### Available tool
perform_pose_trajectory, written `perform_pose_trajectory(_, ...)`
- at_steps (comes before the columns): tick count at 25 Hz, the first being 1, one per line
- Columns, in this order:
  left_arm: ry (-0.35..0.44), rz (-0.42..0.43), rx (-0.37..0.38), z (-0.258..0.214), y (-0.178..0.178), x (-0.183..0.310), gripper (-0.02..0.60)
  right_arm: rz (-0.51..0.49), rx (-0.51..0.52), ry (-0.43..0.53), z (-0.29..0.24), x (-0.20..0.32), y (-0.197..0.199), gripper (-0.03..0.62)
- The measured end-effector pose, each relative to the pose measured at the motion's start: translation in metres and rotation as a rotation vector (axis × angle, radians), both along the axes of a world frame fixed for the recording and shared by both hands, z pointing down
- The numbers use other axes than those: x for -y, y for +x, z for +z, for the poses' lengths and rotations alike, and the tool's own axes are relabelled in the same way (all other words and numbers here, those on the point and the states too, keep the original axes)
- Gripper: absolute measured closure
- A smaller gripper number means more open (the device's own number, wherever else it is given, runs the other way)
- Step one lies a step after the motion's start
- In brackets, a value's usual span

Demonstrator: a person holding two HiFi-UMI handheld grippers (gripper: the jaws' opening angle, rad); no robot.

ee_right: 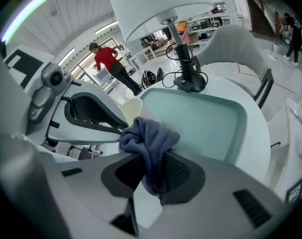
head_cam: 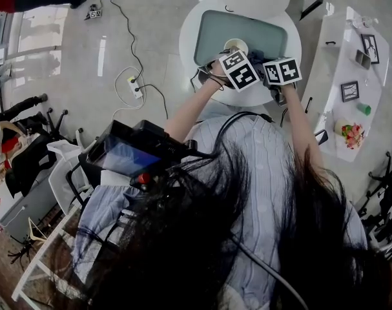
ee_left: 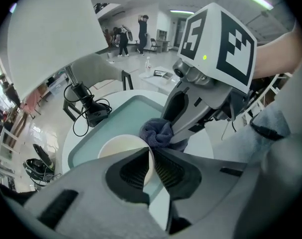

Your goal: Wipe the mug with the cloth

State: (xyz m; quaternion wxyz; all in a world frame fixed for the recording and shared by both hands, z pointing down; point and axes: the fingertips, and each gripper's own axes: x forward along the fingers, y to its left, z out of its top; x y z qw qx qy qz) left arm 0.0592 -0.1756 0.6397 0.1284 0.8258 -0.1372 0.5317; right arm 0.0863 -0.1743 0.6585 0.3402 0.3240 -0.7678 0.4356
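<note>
1. Setting: an open room with a glossy pale floor (head_cam: pixel 66 57). A round white table (head_cam: pixel 189 44) sits at the upper centre of the head view and carries a teal tray (head_cam: pixel 267 31).
2. Left gripper (ee_left: pixel 151 152), bottom centre of its own view. Its jaws are clamped on the wall of the mug, one inside the rim and one outside.
3. Mug (ee_left: pixel 118 146), cream, with its open mouth showing. It is over the near part of the tray; whether it stands on the tray or is lifted cannot be told.
4. Right gripper (ee_right: pixel 151 158), bottom centre of its own view. Its jaws are clenched on the cloth, which bulges up above them.
5. Cloth (ee_right: pixel 148 133), blue-grey and bunched. It is pressed against the mug's rim on the side away from the left gripper, at the centre of the left gripper view.
6. Lamp (ee_right: pixel 188 81), with a black base and looped cables at the table's far edge. Its white shade fills the top of the right gripper view.
7. Chair (ee_right: pixel 230 44), pale, beyond the table at the upper right of the right gripper view.
8. Person in a red top (ee_right: pixel 108 59), far off at the upper left of that view.
</note>
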Motion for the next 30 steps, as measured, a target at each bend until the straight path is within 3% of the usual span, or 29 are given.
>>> perform_pose_trajectory(5, 0.024, 0.204, 0.028, 0.001, -0.007, -0.002, 0.543, -0.01, -0.003, -0.001, 0.0, 0.003, 0.0, 0.499)
perform_pose_trajectory(11, 0.0, 0.41, 0.049, 0.002, -0.019, -0.01, 0.543, -0.017, -0.008, 0.005, -0.001, 0.008, -0.001, 0.498)
perform_pose_trajectory(20, 0.003, 0.879, 0.141, 0.004, -0.039, -0.03, 0.543, -0.01, -0.016, 0.021, -0.006, 0.017, 0.003, 0.498)
perform_pose_trajectory(25, 0.031, 1.064, 0.17, 0.005, -0.044, -0.032, 0.541, -0.016, -0.026, 0.038, -0.01, 0.028, 0.003, 0.498)
perform_pose_trajectory(30, 0.056, 1.191, 0.183, 0.005, -0.049, -0.031, 0.541, -0.022, -0.033, 0.053, -0.013, 0.042, -0.001, 0.499)
